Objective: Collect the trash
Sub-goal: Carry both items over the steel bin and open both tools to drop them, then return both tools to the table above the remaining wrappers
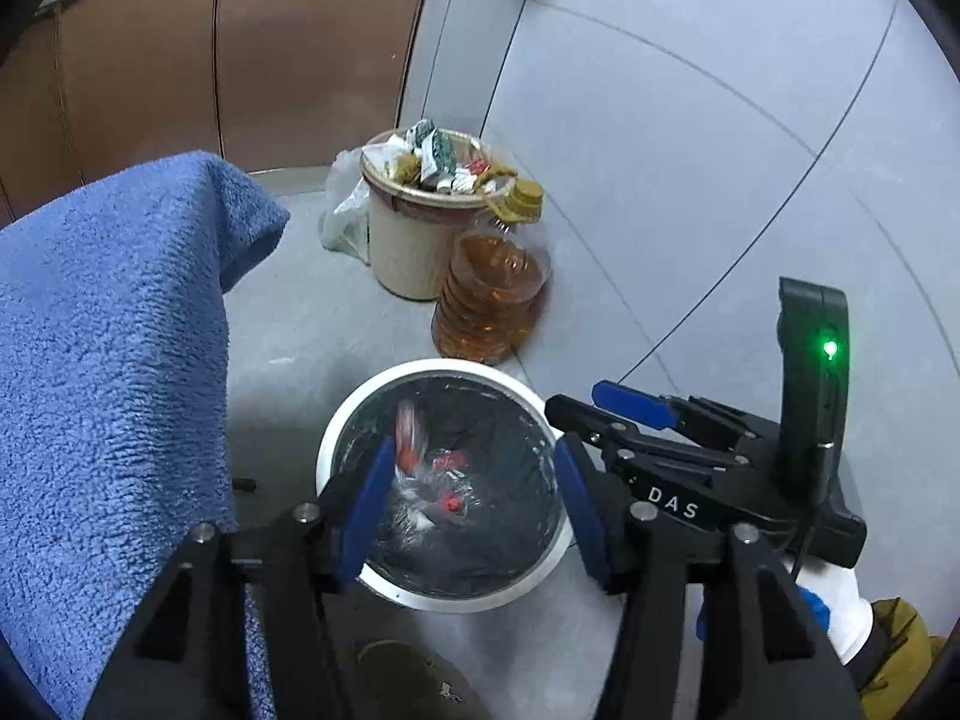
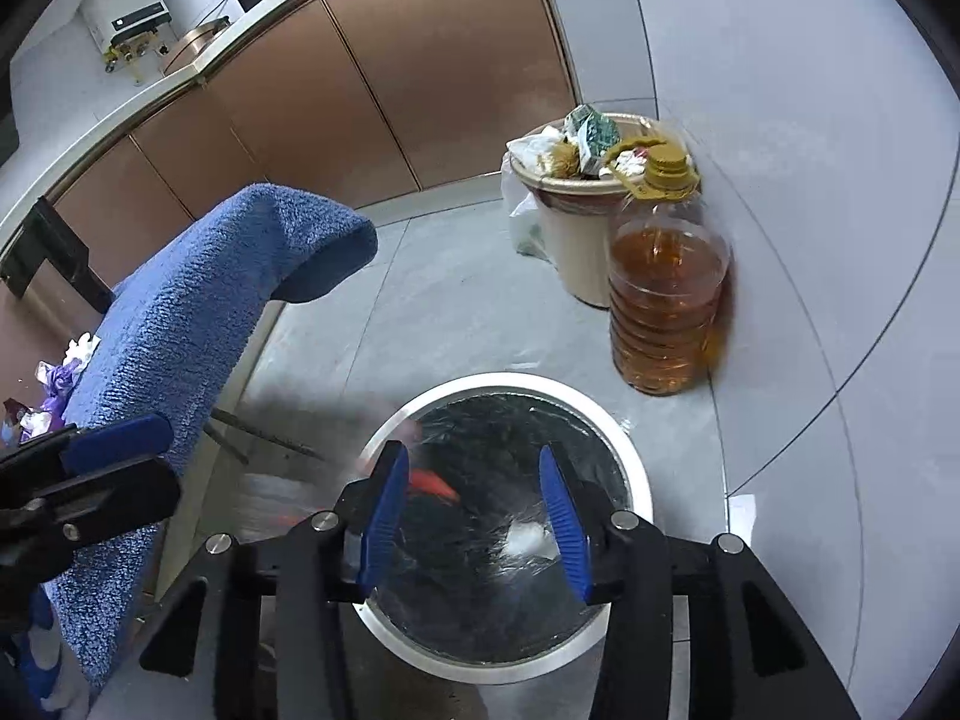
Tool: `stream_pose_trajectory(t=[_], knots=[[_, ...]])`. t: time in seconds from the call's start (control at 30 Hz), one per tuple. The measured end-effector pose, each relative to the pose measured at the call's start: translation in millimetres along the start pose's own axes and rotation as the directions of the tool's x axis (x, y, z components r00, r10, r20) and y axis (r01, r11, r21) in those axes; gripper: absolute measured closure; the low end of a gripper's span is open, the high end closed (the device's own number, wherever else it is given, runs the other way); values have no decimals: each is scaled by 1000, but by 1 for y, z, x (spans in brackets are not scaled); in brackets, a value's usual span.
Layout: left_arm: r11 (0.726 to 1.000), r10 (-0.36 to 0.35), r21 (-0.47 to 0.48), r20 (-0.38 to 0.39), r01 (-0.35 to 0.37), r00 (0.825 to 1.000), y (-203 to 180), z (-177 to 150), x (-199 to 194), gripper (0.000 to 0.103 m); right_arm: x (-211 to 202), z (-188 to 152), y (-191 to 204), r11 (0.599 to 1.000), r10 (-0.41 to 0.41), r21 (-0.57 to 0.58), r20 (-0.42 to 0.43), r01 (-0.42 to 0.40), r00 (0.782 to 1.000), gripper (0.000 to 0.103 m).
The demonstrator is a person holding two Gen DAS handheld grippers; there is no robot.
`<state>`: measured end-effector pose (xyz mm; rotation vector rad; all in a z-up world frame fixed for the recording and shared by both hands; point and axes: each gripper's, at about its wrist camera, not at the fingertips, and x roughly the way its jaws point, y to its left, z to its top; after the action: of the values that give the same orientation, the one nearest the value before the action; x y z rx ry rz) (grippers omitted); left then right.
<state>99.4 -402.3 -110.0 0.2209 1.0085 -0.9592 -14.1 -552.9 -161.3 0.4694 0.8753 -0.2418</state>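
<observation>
Two grippers over one white-rimmed bin [image 1: 336, 438] with a black liner.

Left gripper [image 1: 471, 498]: jaws spread, nothing pinched. Blurred wrapper [image 1: 414, 438], clear with red marks, just past its left pad, inside the bin's mouth; whether it touches the liner cannot be told.

Right gripper [image 2: 474, 516]: jaws spread, empty. White scrap [image 2: 528, 540] beyond its right pad, in the bin; red piece [image 2: 432, 483] beside its left pad.

Beyond both jaws: full cream bin [image 1: 402, 252], oil bottle [image 1: 489, 300] touching it. Left of jaws: blue towel [image 1: 114, 360].
</observation>
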Motion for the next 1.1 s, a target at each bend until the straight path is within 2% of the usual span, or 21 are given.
stream_pose_trajectory(t=[0.17, 0.27, 0.43, 0.6, 0.77, 1.0, 1.1], knots=[[1000, 2, 3, 56, -2, 998, -1, -4, -32, 50, -28, 4, 10, 1000, -13, -14, 51, 13, 999, 60], [999, 29, 10, 108, -30, 994, -1, -7, -63, 50, -52, 9, 21, 999, -7, -31, 95, 10, 995, 60], [997, 72, 6, 211, -75, 975, -5, -17, -124, 50, -102, 18, 56, 996, 25, -85, 184, -10, 983, 59], [990, 131, -1, 311, -138, 941, -6, -35, -188, 50, -150, 22, 112, 983, 86, -182, 258, -39, 962, 58], [980, 195, -45, 384, -193, 902, 16, -65, -247, 50, -189, 20, 177, 950, 169, -304, 300, -74, 939, 58], [958, 281, -171, 424, -229, 861, 73, -122, -307, 50, -209, 16, 251, 894, 263, -432, 286, -120, 922, 58], [943, 320, -232, 420, -241, 849, 103, -142, -317, 50, -207, 14, 278, 867, 287, -480, 267, -131, 920, 58]])
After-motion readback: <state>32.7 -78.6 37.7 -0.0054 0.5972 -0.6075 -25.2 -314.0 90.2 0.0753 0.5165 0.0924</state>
